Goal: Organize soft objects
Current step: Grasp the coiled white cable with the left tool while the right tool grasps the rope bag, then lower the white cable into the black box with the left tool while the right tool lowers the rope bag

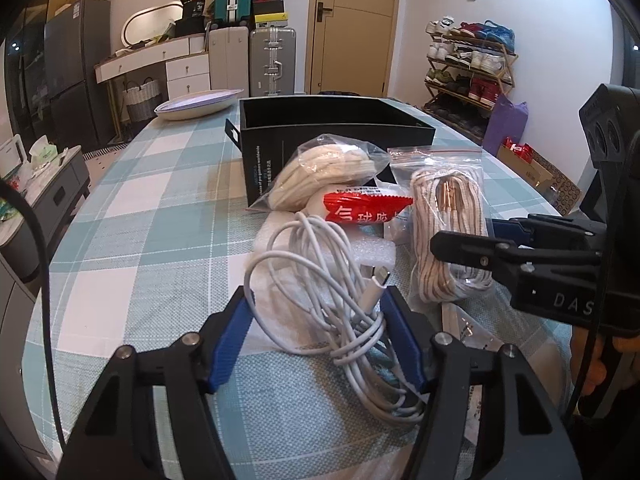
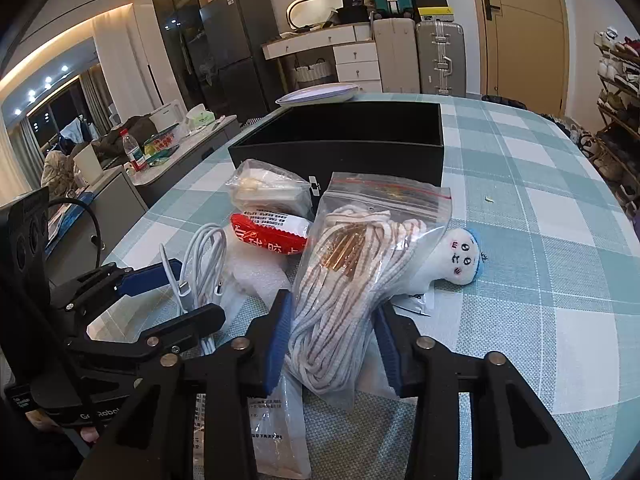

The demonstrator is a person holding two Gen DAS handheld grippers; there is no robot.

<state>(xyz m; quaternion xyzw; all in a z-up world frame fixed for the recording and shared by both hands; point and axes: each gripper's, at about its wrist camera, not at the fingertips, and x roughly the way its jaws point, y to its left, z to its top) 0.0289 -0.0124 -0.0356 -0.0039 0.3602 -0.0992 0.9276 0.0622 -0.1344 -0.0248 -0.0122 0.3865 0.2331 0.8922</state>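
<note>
Item: soft goods heaped on a checked table [image 2: 540, 240], all in front of the black box [image 2: 340, 140].

- Left claw [image 1: 316, 320]: fingers spread, white cable [image 1: 320, 280] lying loose between them, no pinch yet apparent.
- Right claw [image 2: 332, 340]: blue pads either side of the rope bag [image 2: 352, 280]; whether they press it or only bracket it cannot be told.
- Red packet [image 2: 272, 236], foam [image 2: 256, 272] and a second bag [image 2: 268, 188]: between the claws and the box, the bag nearest its wall.
- Doll [image 2: 460, 260]: right of the rope bag, partly under it.

Handling note: likely step is lifting each bundle into the box. Close on the thick middle of the coils, not a stray loop. Lift straight, clear the wall, and watch that the bag does not drag the doll.
</note>
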